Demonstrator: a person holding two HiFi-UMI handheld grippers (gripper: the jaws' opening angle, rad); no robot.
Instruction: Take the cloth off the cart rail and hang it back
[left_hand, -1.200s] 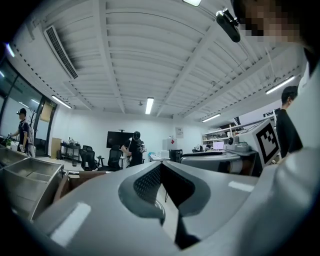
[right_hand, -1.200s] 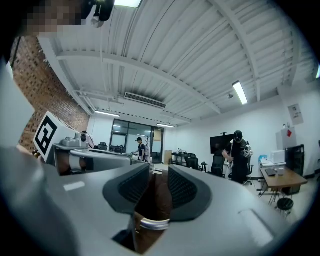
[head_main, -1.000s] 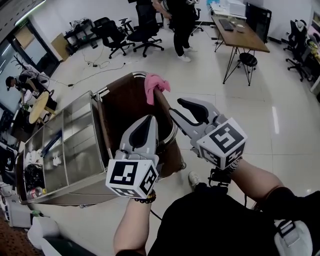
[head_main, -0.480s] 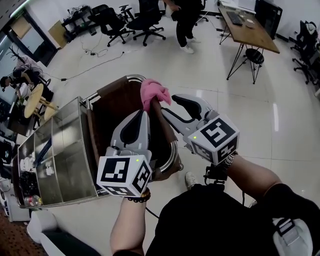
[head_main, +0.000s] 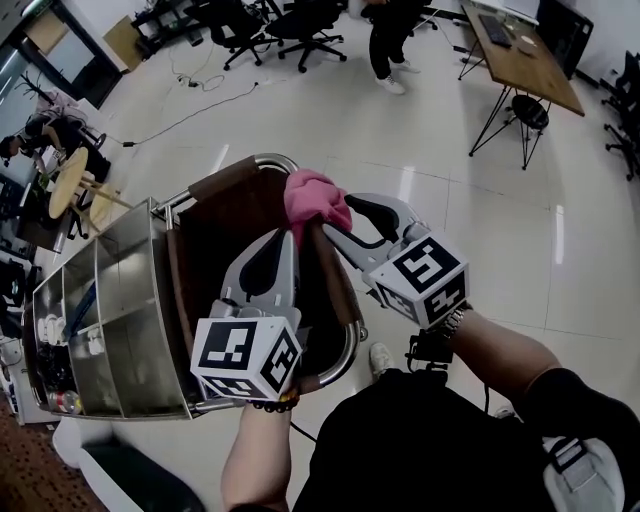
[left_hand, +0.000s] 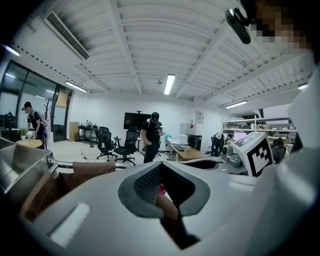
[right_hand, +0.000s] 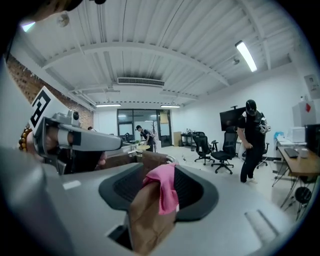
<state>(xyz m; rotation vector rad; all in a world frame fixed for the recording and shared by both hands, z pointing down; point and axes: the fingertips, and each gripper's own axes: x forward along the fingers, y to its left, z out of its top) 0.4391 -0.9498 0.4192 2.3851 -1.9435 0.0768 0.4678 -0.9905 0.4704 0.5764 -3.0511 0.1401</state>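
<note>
A pink cloth lies bunched over the top edge of the brown bag that hangs inside the cart rail. My right gripper has its tip right beside the cloth, and its jaws are opening. In the right gripper view the cloth and the brown bag edge sit between those jaws with room on both sides. My left gripper hovers over the bag, just short of the cloth. Its jaws stand apart, with the bag edge and a bit of pink showing through the gap.
The steel cart with its compartments runs to the left. A person stands at the far end of the tiled floor near office chairs and a desk. A cable lies on the floor.
The cart and cloth have come closer in the head view. Both grippers have moved up to the cloth, and the right one's tip now sits beside it.
</note>
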